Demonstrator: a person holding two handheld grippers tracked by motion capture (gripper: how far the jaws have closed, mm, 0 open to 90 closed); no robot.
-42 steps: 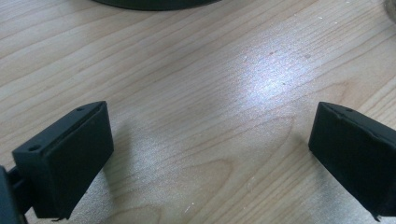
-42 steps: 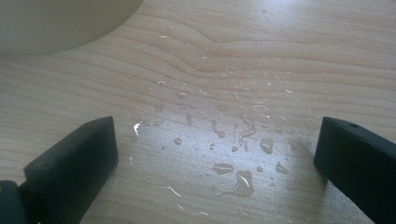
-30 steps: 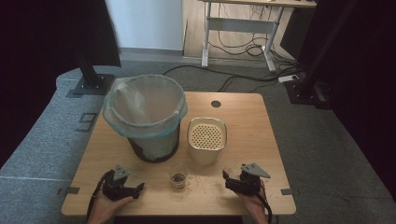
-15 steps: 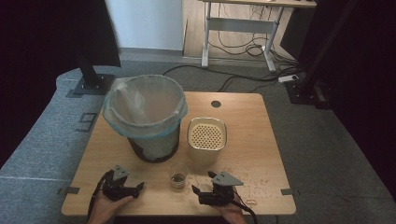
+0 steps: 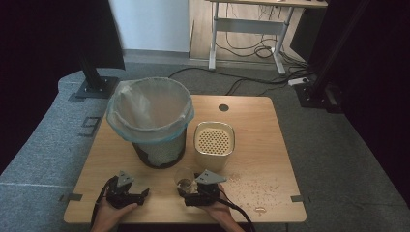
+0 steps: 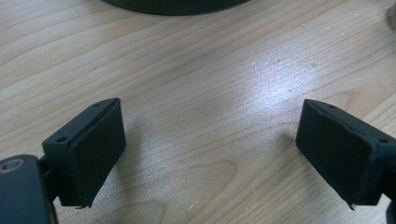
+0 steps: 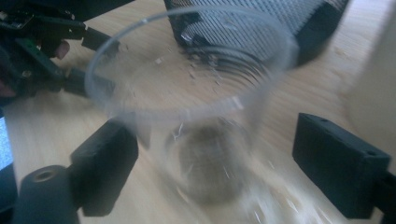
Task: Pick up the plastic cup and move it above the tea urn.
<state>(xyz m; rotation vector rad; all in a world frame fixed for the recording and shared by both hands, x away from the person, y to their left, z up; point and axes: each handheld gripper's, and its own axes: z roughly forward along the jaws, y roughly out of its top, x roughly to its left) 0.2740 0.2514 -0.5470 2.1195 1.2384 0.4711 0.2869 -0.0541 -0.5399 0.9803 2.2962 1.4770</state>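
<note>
A clear plastic cup point(image 5: 183, 178) with a brownish residue at its bottom stands near the table's front edge, in front of the bin. In the right gripper view the cup point(image 7: 196, 116) sits between the two black jaws, which stand wide on either side of it. My right gripper point(image 5: 187, 194) is open, low on the table, and points left at the cup. My left gripper point(image 5: 141, 195) rests at the front left, open over bare wood point(image 6: 210, 93), with nothing between its jaws. It also appears beyond the cup as the left gripper point(image 7: 42, 56).
A black mesh bin point(image 5: 150, 123) lined with a pale bag stands at the left middle. A beige container point(image 5: 214, 143) with a perforated top is right of it. Crumbs point(image 5: 254, 183) are scattered over the front right of the wooden table point(image 5: 261, 125).
My right gripper has moved left along the front edge, from the table's right side to the cup, and now has the cup between its jaws. The left gripper has stayed put.
</note>
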